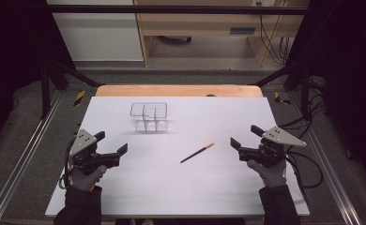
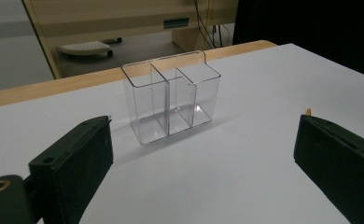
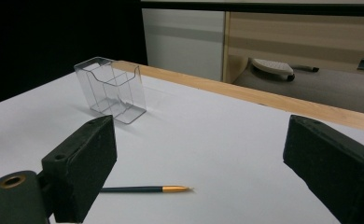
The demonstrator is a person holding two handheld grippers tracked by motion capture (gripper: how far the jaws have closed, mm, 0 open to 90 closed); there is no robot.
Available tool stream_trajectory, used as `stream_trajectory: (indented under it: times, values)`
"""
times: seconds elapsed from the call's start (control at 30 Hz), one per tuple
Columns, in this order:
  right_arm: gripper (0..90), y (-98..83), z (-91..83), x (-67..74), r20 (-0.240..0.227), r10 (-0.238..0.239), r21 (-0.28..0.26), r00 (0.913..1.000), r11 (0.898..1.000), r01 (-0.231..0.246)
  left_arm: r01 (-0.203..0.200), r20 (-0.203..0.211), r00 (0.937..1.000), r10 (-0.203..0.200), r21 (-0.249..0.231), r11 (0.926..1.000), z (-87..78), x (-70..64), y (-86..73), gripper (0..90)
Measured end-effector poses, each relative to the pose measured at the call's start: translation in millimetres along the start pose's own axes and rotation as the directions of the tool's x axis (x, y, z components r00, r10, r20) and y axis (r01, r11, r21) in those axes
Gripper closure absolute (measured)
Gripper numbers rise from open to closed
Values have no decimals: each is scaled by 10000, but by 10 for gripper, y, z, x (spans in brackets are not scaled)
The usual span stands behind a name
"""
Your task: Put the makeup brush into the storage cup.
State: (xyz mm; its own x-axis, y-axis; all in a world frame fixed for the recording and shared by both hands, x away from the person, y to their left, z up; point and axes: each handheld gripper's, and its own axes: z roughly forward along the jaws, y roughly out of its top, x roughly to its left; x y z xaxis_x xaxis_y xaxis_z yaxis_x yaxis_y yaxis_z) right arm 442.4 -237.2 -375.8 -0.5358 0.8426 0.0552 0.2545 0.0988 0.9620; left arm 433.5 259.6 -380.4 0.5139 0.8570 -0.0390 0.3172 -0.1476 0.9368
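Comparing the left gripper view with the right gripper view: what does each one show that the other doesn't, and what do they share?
Left gripper view: the clear holder from the front, with its dividers plain to see. Right gripper view: the pen lying flat on the white table, gold tip pointing right. Shared: the holder, the table, its wooden edge and the room behind. Each looks between its own open tongs, left and right, with nothing held.

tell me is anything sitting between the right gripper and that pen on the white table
Nothing visible. The right gripper is open, and only bare white table lies between it and the pen. The clear organizer stands farther back, off that line.
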Motion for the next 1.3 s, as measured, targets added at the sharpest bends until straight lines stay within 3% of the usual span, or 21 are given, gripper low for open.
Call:
stream_trajectory:
  times: [0.53, 0.67, 0.93, 1.3]
  values:
    - [111, -3, 67, 77, 189, 104, 548, 9998, 9984, -114, -63, 17, 10000, 62, 386, 9992, 66, -18, -96, 41]
    - [119, 5, 114, 138, 152, -94, 752, 9998, 9971, 82, -77, 51, 10000, 74, 491, 9988, 72, -18, -124, 40]
    - [146, 25, 334, 264, -523, -749, 1479, 9958, 9856, 819, -84, 8, 10000, 84, 591, 9982, 68, -10, -155, 40]
    - [142, -23, 676, 300, -1094, -841, 2074, 9904, 9725, 1055, -84, 4, 10000, 84, 709, 9974, 69, -2, -188, 40]
